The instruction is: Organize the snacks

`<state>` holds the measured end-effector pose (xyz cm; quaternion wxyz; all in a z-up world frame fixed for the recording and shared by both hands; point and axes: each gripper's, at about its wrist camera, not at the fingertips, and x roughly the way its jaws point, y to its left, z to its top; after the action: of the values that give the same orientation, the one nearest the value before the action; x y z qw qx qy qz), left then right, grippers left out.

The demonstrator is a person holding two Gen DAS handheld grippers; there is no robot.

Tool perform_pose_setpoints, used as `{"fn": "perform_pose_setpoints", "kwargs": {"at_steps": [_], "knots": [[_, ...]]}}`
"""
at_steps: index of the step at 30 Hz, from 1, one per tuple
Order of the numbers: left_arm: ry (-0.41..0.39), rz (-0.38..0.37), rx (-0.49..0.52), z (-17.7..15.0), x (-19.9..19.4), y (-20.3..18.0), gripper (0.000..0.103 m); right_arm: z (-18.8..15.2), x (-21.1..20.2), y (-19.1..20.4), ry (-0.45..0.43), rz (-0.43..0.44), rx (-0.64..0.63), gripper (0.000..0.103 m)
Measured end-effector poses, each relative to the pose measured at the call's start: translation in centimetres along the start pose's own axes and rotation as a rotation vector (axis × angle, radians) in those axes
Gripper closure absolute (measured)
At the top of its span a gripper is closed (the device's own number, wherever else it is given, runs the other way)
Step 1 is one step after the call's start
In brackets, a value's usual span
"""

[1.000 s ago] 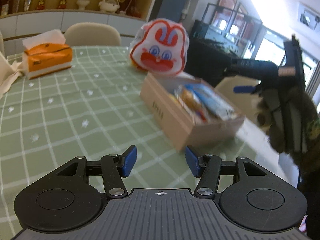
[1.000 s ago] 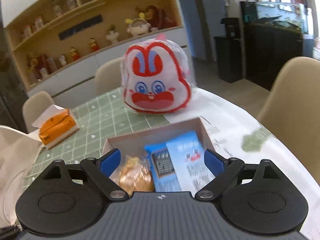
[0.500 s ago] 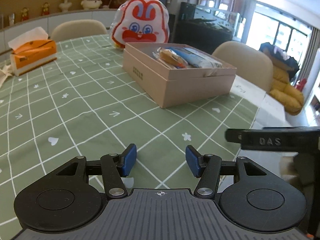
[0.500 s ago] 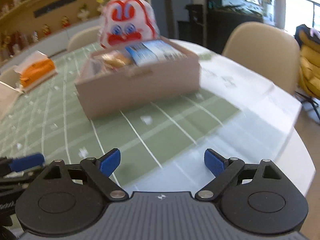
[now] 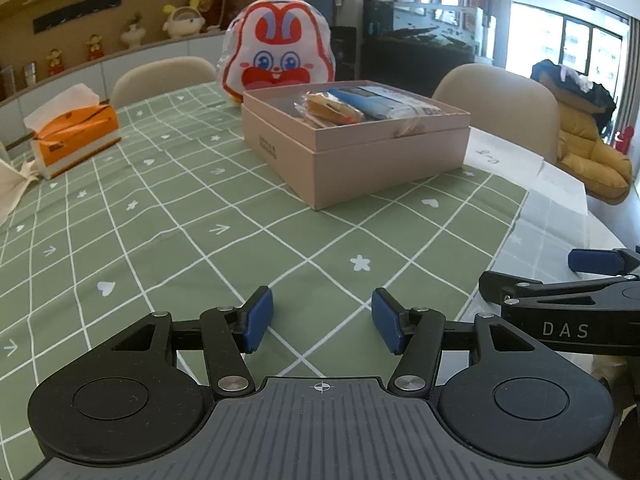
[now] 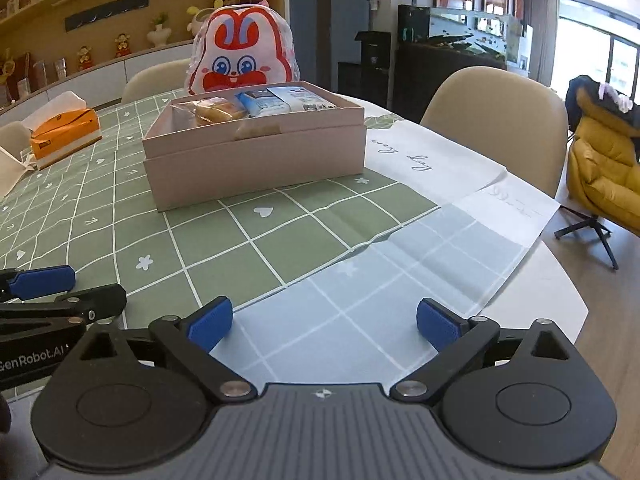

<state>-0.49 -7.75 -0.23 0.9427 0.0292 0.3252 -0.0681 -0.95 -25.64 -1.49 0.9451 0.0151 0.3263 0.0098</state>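
Only the right wrist view shows the yellow armchair (image 6: 600, 176); both grippers, left gripper (image 5: 322, 318) and right gripper (image 6: 324, 326), gape empty.

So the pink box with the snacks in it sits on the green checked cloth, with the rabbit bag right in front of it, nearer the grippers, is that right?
Not quite. The pink box with the snacks does sit on the green checked cloth, but the rabbit bag stands behind it, on the far side from the grippers. The left wrist view shows this.

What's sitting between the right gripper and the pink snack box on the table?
Nothing visible. Only bare tablecloth lies between the open right gripper and the snack box. The left gripper sits off to the side, out of that path.
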Motion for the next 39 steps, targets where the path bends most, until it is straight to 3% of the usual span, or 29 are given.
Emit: {"fn": "perform_pose_setpoints", "kwargs": {"at_steps": [39], "knots": [[0.001, 0.011, -0.008, 0.06, 0.02, -0.62, 0.042, -0.10, 0.08, 0.08, -0.004, 0.002, 0.000, 0.003]]}}
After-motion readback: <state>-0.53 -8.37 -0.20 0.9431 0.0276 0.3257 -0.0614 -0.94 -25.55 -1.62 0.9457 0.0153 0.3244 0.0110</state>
